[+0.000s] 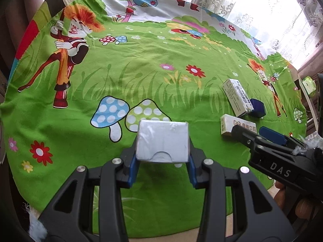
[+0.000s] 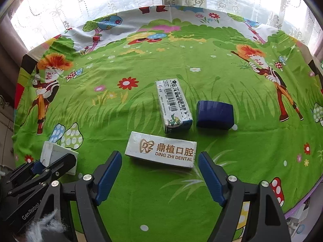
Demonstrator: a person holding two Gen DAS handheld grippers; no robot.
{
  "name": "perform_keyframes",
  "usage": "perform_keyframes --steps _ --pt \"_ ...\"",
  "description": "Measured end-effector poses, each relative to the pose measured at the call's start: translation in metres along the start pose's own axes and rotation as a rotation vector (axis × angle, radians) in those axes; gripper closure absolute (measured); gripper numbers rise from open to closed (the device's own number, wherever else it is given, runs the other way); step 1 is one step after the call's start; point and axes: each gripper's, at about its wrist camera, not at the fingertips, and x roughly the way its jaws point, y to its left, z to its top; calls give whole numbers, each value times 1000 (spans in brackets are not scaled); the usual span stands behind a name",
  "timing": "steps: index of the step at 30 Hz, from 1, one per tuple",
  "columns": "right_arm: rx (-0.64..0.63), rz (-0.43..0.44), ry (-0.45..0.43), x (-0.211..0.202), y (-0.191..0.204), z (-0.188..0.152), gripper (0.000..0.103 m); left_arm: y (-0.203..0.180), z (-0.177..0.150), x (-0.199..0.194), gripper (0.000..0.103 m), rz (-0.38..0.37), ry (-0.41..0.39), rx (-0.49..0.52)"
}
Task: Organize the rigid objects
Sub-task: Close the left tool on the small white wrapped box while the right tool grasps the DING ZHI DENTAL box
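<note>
My left gripper (image 1: 162, 161) is shut on a plain white box (image 1: 163, 141), held just above the green cartoon cloth; the box also shows in the right wrist view (image 2: 54, 154) at the left. My right gripper (image 2: 160, 173) is open and empty, its fingers on either side of the near edge of a white "DING ZHI DENTAL" box (image 2: 161, 150), not touching it. Behind that lie a white-and-blue barcoded box (image 2: 174, 105) and a dark blue box (image 2: 215, 115). In the left wrist view these three boxes sit at the right: the dental box (image 1: 232, 126), the barcoded box (image 1: 238, 97), the dark blue box (image 1: 257, 107).
The table is covered by a green cartoon cloth (image 2: 141, 191) with mushrooms and flowers. A lace-curtained window (image 2: 101, 4) runs behind the far edge. A green packet (image 1: 308, 83) lies off the table at the right. The table's near edge is close below both grippers.
</note>
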Motion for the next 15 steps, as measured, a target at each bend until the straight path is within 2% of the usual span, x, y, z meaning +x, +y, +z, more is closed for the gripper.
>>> perform_keyframes --steps 5,15 --pt "8 -25 10 9 5 3 20 1 -2 -6 59 9 -45 0" --pt "27 -80 36 30 6 6 19 3 -3 -6 59 -6 -54 -9"
